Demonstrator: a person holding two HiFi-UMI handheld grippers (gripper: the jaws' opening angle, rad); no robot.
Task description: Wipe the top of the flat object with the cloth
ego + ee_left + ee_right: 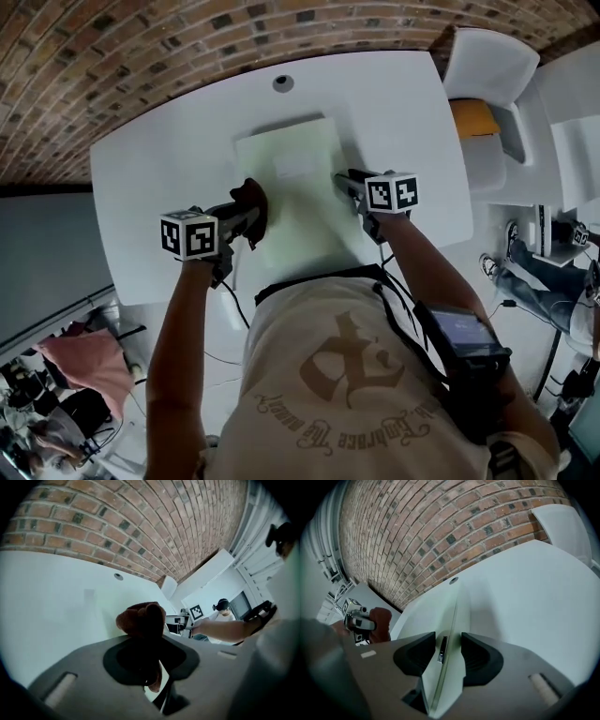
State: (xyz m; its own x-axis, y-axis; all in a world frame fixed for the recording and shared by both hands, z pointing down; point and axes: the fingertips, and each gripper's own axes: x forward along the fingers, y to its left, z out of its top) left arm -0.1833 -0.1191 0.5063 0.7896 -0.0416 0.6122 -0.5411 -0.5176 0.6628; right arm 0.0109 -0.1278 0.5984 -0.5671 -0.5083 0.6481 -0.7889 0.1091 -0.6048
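The left gripper (145, 654) has its fingers pinching the brown cloth (143, 618). A soft lump of cloth sticks out past the tips of those fingers. The right gripper (448, 653) has its fingers on each side of one thin edge of the flat object (292, 202), and they look like they are pinching it. The rest of the flat object stretches away in front of the right fingers. It lies on the white tabletop (159, 169).

The cloth is right at the edge of the flat object that is closest to the left fingers. I cannot tell if it is touching the top yet.

I think the job now is to rub the cloth over the top. To do it well, the left fingers should keep a tight pinch and press the lump down flat. Then they should slide it toward the right fingers in long, slow rows, so no part is missed. The right fingers should hold on so the flat object does not slip.
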